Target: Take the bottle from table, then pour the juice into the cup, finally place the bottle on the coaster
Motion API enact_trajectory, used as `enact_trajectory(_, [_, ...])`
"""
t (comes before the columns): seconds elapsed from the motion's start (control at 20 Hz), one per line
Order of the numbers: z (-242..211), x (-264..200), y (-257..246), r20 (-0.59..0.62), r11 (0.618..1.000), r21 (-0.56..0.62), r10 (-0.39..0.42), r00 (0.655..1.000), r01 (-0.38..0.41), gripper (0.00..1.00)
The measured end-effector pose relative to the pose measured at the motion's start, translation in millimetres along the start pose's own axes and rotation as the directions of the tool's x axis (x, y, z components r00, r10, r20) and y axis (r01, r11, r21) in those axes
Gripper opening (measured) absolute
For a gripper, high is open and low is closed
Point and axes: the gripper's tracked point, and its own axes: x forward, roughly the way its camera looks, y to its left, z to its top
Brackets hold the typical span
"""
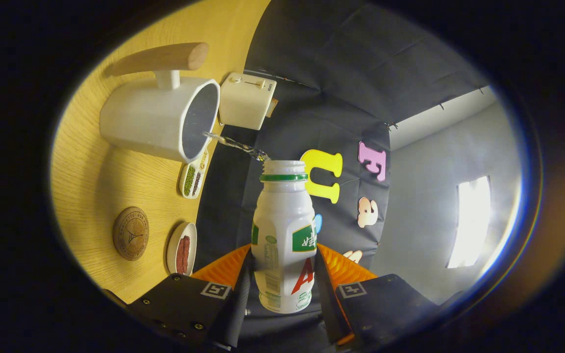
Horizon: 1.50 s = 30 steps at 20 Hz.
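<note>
My gripper (282, 274) is shut on a white bottle (284, 230) with a green neck ring and green label, both fingers pressing its sides. The whole view is rolled sideways, so the bottle is tipped over. A thin stream of clear liquid (233, 143) runs from the bottle's open mouth into the white cup (157, 120), which has a wooden handle (165, 58) and stands on the wooden table (91, 181). The round cork coaster (131, 233) lies on the table, to the side of the cup and nearer my fingers.
A cream box-shaped appliance (245, 100) stands just beyond the cup. Two small white dishes, one with green and dark bits (193, 177) and one with a reddish strip (182, 249), sit along the table's far edge. The black cloth wall and a grey wall lie behind.
</note>
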Motion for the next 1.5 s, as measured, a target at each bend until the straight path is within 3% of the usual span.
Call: enact_trajectory(1.5, [5.2,-1.6,-5.3,0.035,0.991,-0.129,-0.024,0.999,0.028,0.65])
